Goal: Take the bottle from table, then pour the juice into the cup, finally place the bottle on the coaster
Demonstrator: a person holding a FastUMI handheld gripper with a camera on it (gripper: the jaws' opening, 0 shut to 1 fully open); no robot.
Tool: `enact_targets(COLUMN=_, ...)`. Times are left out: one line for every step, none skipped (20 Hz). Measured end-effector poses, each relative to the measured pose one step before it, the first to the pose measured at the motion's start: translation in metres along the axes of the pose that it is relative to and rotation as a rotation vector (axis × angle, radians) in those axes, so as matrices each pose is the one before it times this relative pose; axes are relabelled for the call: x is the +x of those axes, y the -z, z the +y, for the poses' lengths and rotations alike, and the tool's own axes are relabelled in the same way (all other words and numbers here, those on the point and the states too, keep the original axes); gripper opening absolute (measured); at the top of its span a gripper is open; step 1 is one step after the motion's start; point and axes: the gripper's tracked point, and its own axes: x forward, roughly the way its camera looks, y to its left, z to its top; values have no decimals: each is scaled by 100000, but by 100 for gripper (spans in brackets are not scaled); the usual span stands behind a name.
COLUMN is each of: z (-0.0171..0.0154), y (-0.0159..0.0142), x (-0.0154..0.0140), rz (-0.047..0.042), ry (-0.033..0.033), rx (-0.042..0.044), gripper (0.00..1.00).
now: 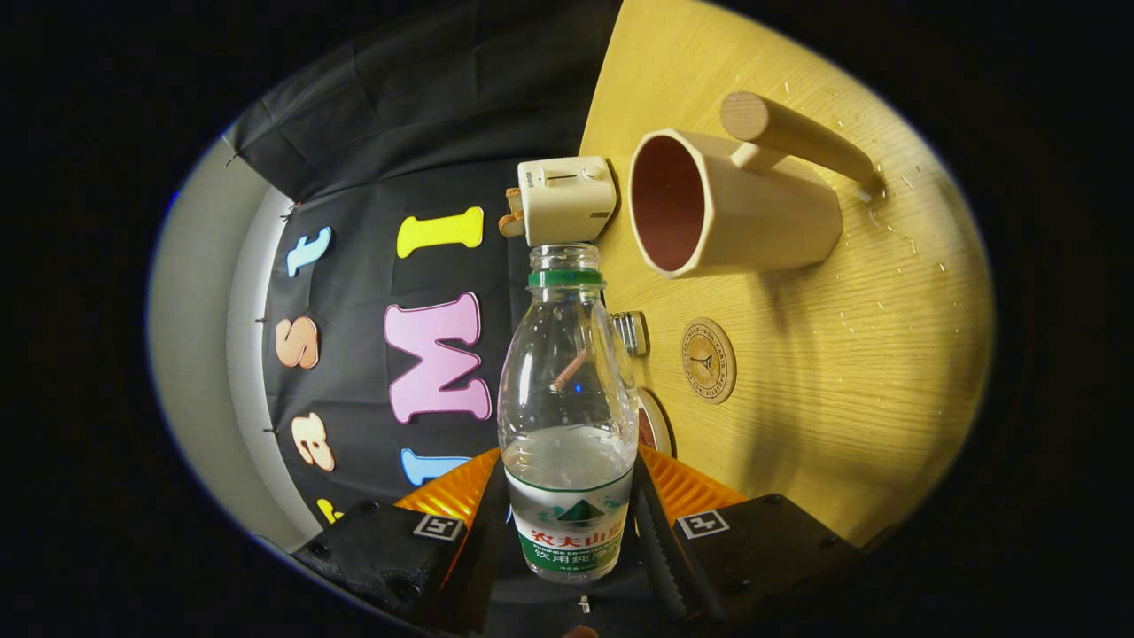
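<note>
1. Tongs [571,523] closed narrowly around the lower body of the bottle [567,416], one finger pressing each side at the label; held firmly, judging by the snug fit.
2. Bottle uncapped, green ring at the neck, clear liquid filling roughly the lower part; mouth pointing away from the fingers, toward the toaster [567,199] at the far side.
3. Whole view rolled sideways, with the surface [842,399] standing on the right like a wall; probably a sign of the bottle being tipped toward the pour, though no liquid seen leaving the mouth.
4. Cup [726,208], cream with a dark red inside and a long wooden handle, standing on the surface just right of the bottle mouth, its opening facing the bottle side; a sensible target position for pouring, mouth not yet over the rim.
5. Coaster [709,361], round and brown with a printed emblem, lying flat on the surface nearer than the cup, bare and ready for the last step.
6. Small jar-like thing [631,332] beside the bottle shoulder, and a round red-faced object [654,424] partly hidden behind the bottle; identity unclear.
7. Scattered droplets across the surface near the cup handle; slippery footing possible for the final set-down.
</note>
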Motion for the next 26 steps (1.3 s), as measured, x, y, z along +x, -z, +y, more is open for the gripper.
enact_targets(z=-97, y=4, x=40, rz=-658, ry=151, rx=1332, gripper=72)
enact_targets(z=-185, y=-29, x=76, rz=-301, ry=333, rx=1315, gripper=72)
enact_targets(z=-130, y=38, x=-6, rz=33, ry=345, rx=1058, gripper=72)
enact_targets(z=-94, y=58, x=66, rz=169, ry=268, rx=704, gripper=72)
enact_targets(z=25, y=87, x=-26, rz=424, ry=40, rx=630, gripper=72)
enact_targets(z=-74, y=81, x=13, rz=334, ry=-99, rx=595, gripper=72)
enact_targets(z=20, y=34, x=10, rz=222, ry=-25, rx=603, gripper=72)
enact_targets(z=-16, y=1, x=38, rz=34, ry=376, rx=600, gripper=72)
enact_targets(z=198, y=-38, x=123, rz=-179, ry=-345, rx=761, gripper=72)
enact_targets(z=136, y=-176, x=-4, rz=-385, ry=-245, rx=409, gripper=72)
enact_targets(z=4, y=11, x=9, rz=-279, ry=-74, rx=219, gripper=72)
enact_targets(z=11, y=-32, x=-17, rz=34, ry=-90, rx=357, gripper=72)
enact_targets(z=53, y=143, x=137, rz=134, ry=24, rx=272, gripper=72)
enact_targets(z=-71, y=83, x=56, rz=109, ry=82, rx=458, gripper=72)
enact_targets(z=99, y=10, x=-92, rz=9, ry=-41, rx=525, gripper=72)
enact_targets(z=-35, y=33, x=-24, rz=-220, ry=-30, rx=503, gripper=72)
enact_targets(z=35, y=-15, x=-15, rz=-280, ry=51, rx=585, gripper=72)
enact_targets(z=-23, y=-43, x=50, rz=-313, ry=-68, rx=782, gripper=72)
enact_targets(z=86, y=9, x=-32, rz=-157, ry=1, rx=478, gripper=72)
enact_targets(z=-52, y=12, x=95, rz=-71, ry=90, rx=324, gripper=72)
enact_targets(z=-30, y=117, x=32, rz=23, ry=74, rx=240, gripper=72)
enact_targets(z=-5, y=99, x=37, rz=173, ry=276, rx=66, gripper=72)
enact_targets(z=-77, y=41, x=-260, rz=4, ry=243, rx=114, gripper=72)
enact_targets(z=-12, y=26, x=17, rz=-44, ry=6, rx=232, gripper=72)
enact_targets(z=202, y=-88, x=-26, rz=-183, ry=-43, rx=241, gripper=72)
enact_targets(z=74, y=-4, x=-28, rz=-180, ry=-90, rx=271, gripper=72)
